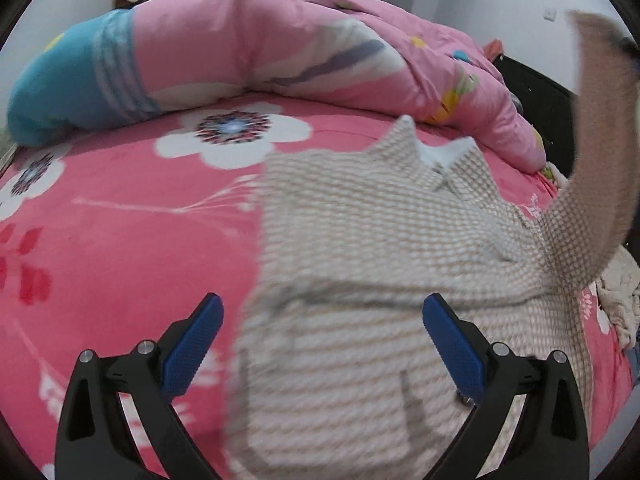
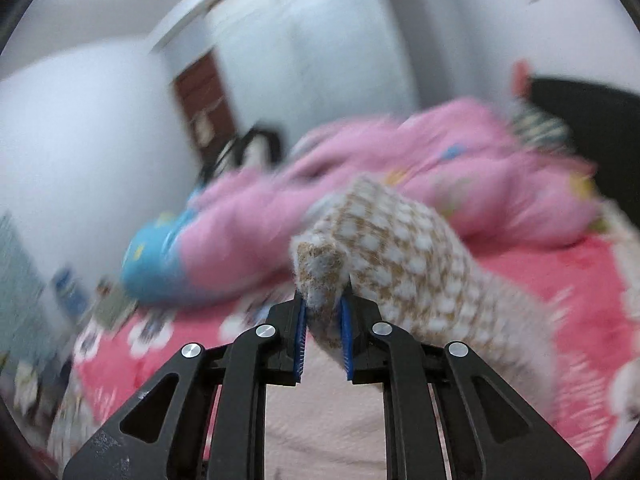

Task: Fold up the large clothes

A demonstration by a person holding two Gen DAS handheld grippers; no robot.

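- Bedsheet (image 1: pixel 120 248), pink with white flowers, fills the left of the left wrist view; a rolled pink and blue quilt (image 1: pixel 240 52) lies along its far edge.
- Left gripper (image 1: pixel 322 346) hangs over the near part of the garment with its blue pads spread wide and nothing between them.
- Checked coat (image 1: pixel 380 232), beige and white with a pointed collar at the far end, lies mostly flat on the sheet, its left side straight and seemingly already turned in, though blur hides the detail.
- Sleeve (image 1: pixel 600 140) rises from the coat's right shoulder and arcs up off the bed at the right edge of that view.
- Right gripper (image 2: pixel 324 332), seen in its own camera, has its pads pinched closely on the cuff of this sleeve (image 2: pixel 396 256), which stands up above the fingers with the rest trailing down to the right.
- Judged from this, the fold is at an early to middle stage: the body is spread out, the right sleeve is mid-air and not yet laid across the chest, and the lengthwise folds are not yet made.
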